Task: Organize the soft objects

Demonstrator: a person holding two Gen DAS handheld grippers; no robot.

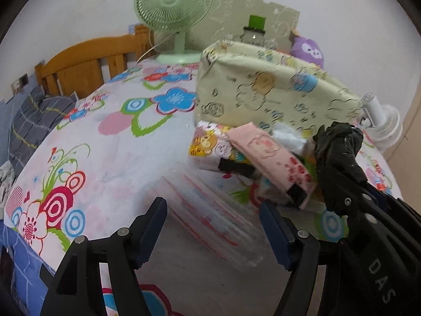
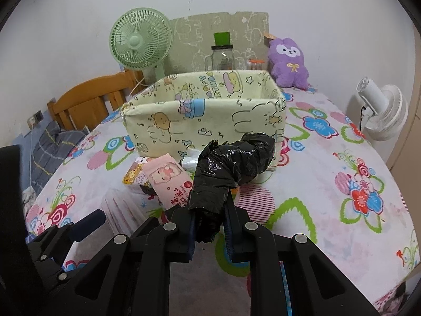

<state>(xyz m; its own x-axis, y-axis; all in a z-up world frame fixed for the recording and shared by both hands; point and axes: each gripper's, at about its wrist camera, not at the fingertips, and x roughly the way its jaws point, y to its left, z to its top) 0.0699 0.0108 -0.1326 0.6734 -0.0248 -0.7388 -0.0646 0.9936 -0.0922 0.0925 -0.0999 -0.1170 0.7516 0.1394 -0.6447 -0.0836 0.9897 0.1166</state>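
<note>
- The crumpled black plastic bag roll [image 2: 231, 163] is clamped at its lower end between the closed jaws of the right gripper [image 2: 210, 226], its free end sticking up and forward above the bed, just in front of the box.
- The pale yellow fabric storage box with cartoon prints [image 2: 205, 121] stands open-topped on the middle of the bed, toward the headboard end.
- Just in front of the box's near wall lie a pink tissue pack with a cartoon animal [image 2: 168, 179], a yellow cartoon-printed tissue pack [image 2: 134, 173] beside it, and something white and crinkled [image 2: 190, 160] behind them.
- The left gripper [image 1: 213, 223] hovers over the near edge of the bed with its jaws spread apart and nothing between them; a blurred clear plastic pack [image 1: 210, 210] lies on the sheet under it.
- The floral bedsheet in pink, blue and green [image 2: 329, 184] covers the bed.
- At the far edge stand a mint green desk fan [image 2: 139, 44], a glass jar with a black lid [image 2: 222, 58] and a purple plush rabbit [image 2: 288, 60].
- A white fan [image 2: 381, 110] sits off the right edge, and a wooden headboard [image 2: 89, 102] off the far left corner.
</note>
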